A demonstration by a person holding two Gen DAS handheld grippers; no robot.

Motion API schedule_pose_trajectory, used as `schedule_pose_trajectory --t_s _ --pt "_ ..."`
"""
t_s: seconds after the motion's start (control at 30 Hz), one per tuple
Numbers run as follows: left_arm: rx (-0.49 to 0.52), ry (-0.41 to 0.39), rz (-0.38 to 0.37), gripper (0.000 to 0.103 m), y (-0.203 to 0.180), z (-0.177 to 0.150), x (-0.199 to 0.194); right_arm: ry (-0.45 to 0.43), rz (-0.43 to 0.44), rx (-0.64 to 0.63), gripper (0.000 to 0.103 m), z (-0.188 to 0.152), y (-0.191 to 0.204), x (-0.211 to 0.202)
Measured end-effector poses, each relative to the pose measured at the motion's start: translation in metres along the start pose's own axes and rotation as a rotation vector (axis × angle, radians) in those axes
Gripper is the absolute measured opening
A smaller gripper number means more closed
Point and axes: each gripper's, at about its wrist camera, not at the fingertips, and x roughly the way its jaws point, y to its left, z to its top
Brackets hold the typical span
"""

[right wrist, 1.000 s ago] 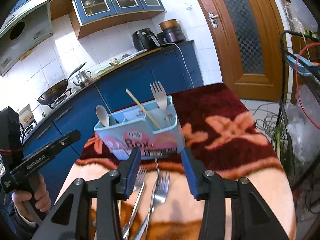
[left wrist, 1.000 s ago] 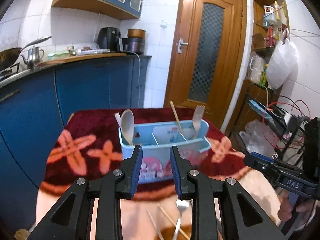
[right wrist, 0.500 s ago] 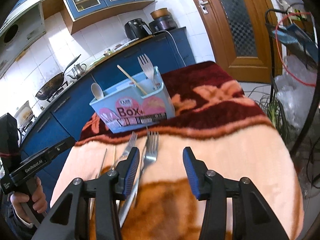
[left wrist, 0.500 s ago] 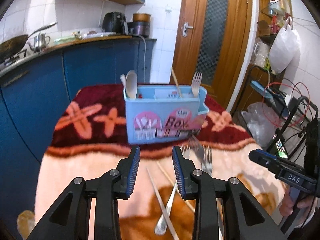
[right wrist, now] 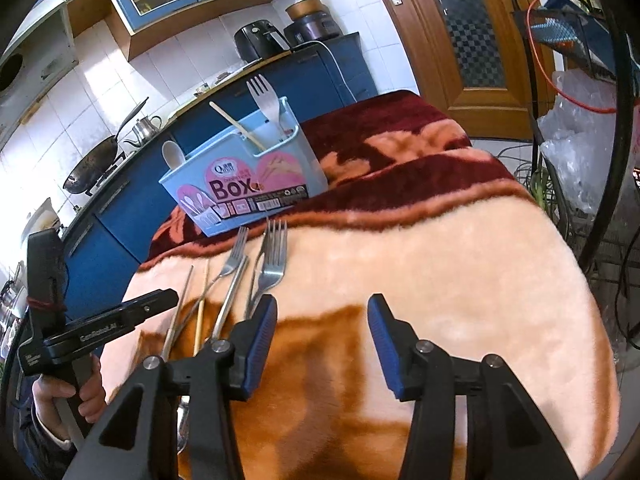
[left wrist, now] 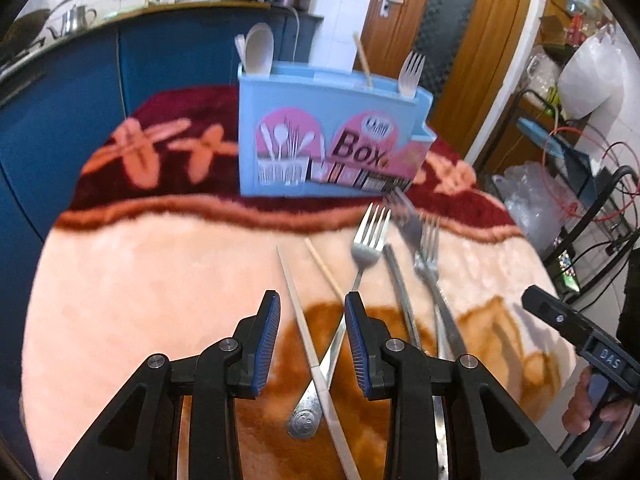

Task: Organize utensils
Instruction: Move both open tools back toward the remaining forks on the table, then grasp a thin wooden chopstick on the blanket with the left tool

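The left gripper (left wrist: pixel 312 322) hangs low over the blanket (left wrist: pixel 120 288), jaws part open around a metal chopstick (left wrist: pixel 308 328) and a fork handle (left wrist: pixel 336 344), gripping neither. The right gripper (right wrist: pixel 322 334) has just been opening, empty, beside the forks (right wrist: pixel 272 264). The blue utensil box (right wrist: pixel 248 184) stands beyond.

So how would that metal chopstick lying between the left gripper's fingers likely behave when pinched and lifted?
The metal chopstick looks thin, smooth and shiny, so it may slip in the pads. It looks stiff, and gripped off-centre it would probably tilt. It crosses a fork handle, which could get nudged.
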Motion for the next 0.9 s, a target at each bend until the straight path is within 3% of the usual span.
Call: schedule_pose_trajectory --t_s 0.1,0.23,0.43,0.63,0.9 --pt "0.002 0.035 0.017 0.033 0.003 0.002 0.011 0.012 0.002 0.001 0.051 -0.002 -0.002 0.004" --pt "0.024 0.082 0.036 0.024 0.008 0.007 0.023 0.021 0.002 -0.001 0.051 -0.004 -0.003 0.007" --pt "-0.02 0.134 -0.015 0.021 0.02 0.018 0.035 0.03 -0.011 -0.007 0.051 -0.003 -0.002 0.012" --pt "-0.068 0.118 -0.056 0.004 0.026 0.02 0.037 0.034 -0.024 -0.017 0.051 -0.003 0.001 0.014" --pt "-0.08 0.01 -0.125 0.004 0.027 0.022 0.015 0.046 -0.014 -0.054 0.051 0.005 0.02 0.023"
